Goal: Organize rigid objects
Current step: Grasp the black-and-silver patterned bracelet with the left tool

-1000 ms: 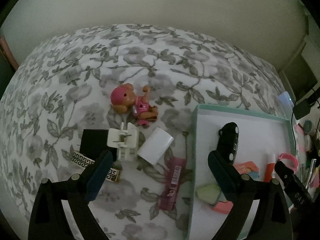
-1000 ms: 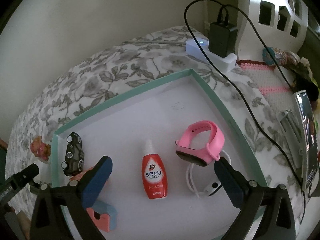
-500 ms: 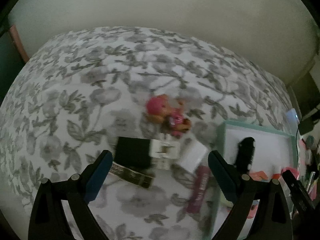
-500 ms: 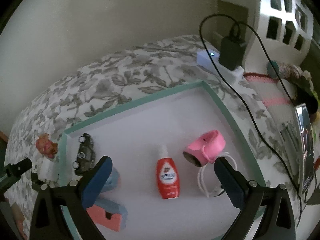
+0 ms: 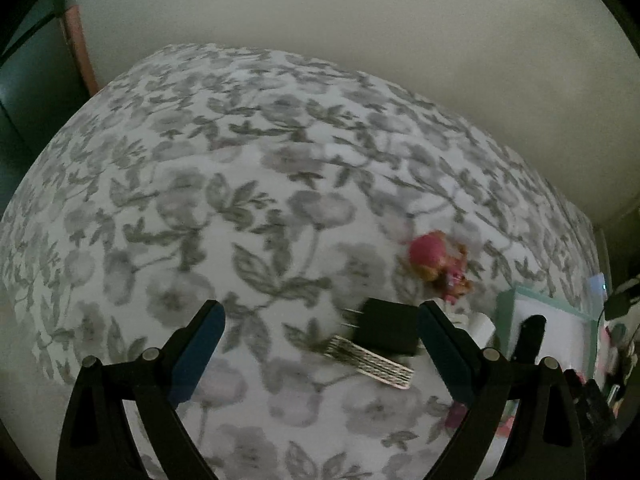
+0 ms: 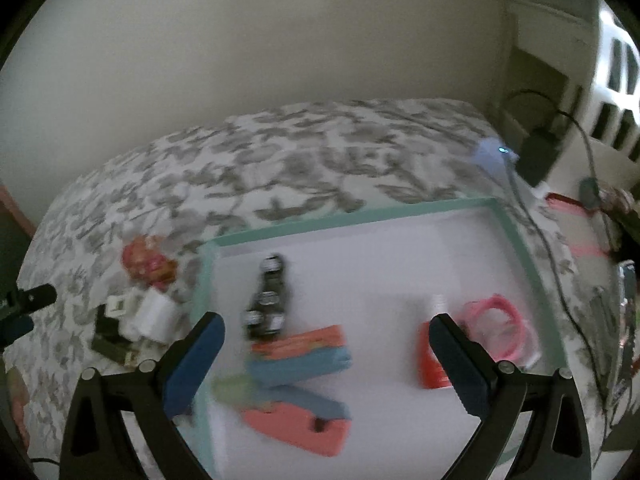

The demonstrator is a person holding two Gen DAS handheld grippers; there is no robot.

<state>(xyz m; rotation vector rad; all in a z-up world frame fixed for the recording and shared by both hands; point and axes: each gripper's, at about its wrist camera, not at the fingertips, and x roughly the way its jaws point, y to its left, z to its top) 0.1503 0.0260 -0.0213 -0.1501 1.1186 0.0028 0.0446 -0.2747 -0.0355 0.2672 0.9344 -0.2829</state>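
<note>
While both tools hang empty above a bed spread with a grey floral sheet, the sorting stands part done. The left gripper has its blue-padded fingers spread wide, nothing between them; the right gripper is likewise parted and bare over the shallow mint-rimmed white tray.

Already in the tray lie a small black toy car, a few coral, blue and green blocks, a red squeeze bottle with a white cap and a pink wristband, though motion blur smears their outlines.

On the sheet to the tray's left, a pink-haired plastic doll, a black plug adapter lying partly over a flat patterned strip, and white chargers wait their turn.

The left gripper looks to be lining up on that cluster, the black adapter sitting just inside its right-hand finger. A clean pick would call for centring the adapter between the pads first, closing across its flat sides rather than the prongs, and lifting straight so the strip beneath is not dragged along. The soft bedding may give under pressure, so a light descent would suit.
</note>
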